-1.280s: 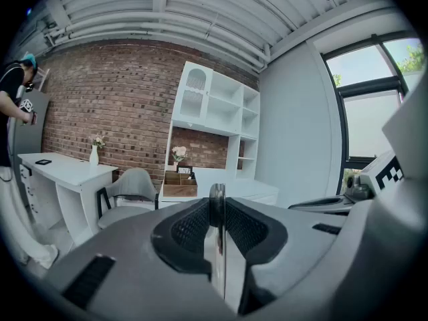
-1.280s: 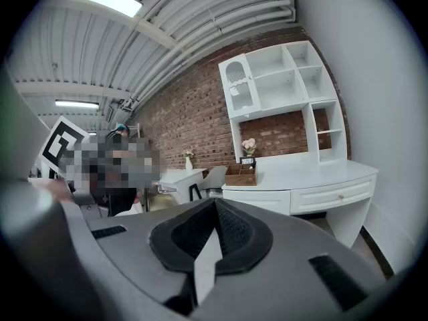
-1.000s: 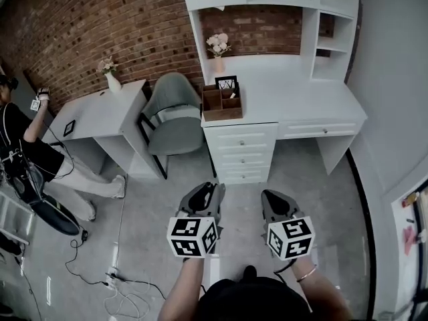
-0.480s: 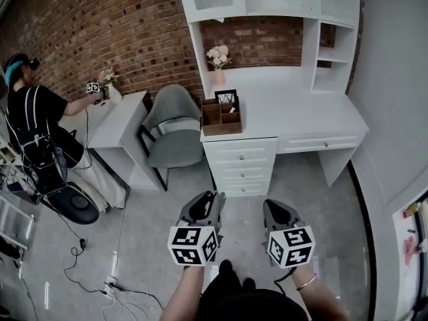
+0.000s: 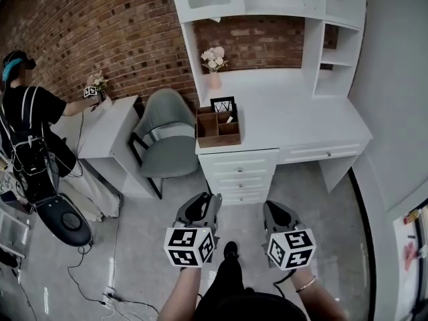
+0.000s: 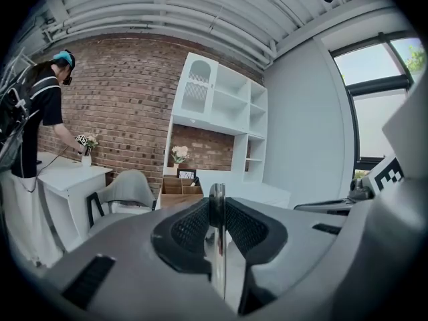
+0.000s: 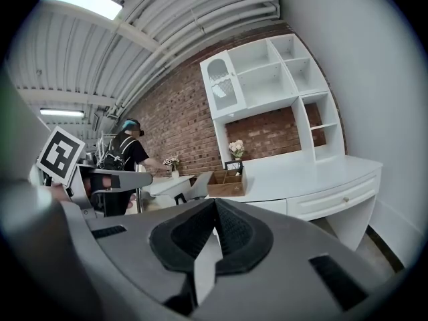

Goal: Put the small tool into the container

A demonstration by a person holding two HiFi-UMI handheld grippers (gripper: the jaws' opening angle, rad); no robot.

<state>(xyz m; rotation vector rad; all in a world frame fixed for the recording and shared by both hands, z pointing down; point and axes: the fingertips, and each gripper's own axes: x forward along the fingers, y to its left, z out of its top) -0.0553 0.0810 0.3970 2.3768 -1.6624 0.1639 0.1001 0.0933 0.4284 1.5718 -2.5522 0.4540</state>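
A wooden divided container (image 5: 217, 127) stands at the left end of the white desk (image 5: 294, 116), far ahead of both grippers. A small pale item lies in one of its compartments; I cannot tell what it is. My left gripper (image 5: 204, 199) and right gripper (image 5: 273, 207) hang side by side over the grey floor, well short of the desk, both shut with nothing between the jaws. The container (image 6: 179, 186) sits beyond the shut left gripper (image 6: 216, 194) in the left gripper view. In the right gripper view the container (image 7: 226, 182) lies past the shut right gripper (image 7: 215, 204).
A grey chair (image 5: 167, 129) stands left of the desk drawers (image 5: 244, 172). Behind the container are a picture frame (image 5: 223, 104) and a flower vase (image 5: 214, 62). A person (image 5: 30, 132) works at a second white desk (image 5: 107, 129) on the left. Cables (image 5: 114, 286) trail on the floor.
The head view has shifted a little toward the desk. The person at the left has risen and reaches to the vase on the side desk. Both grippers stay shut and low.
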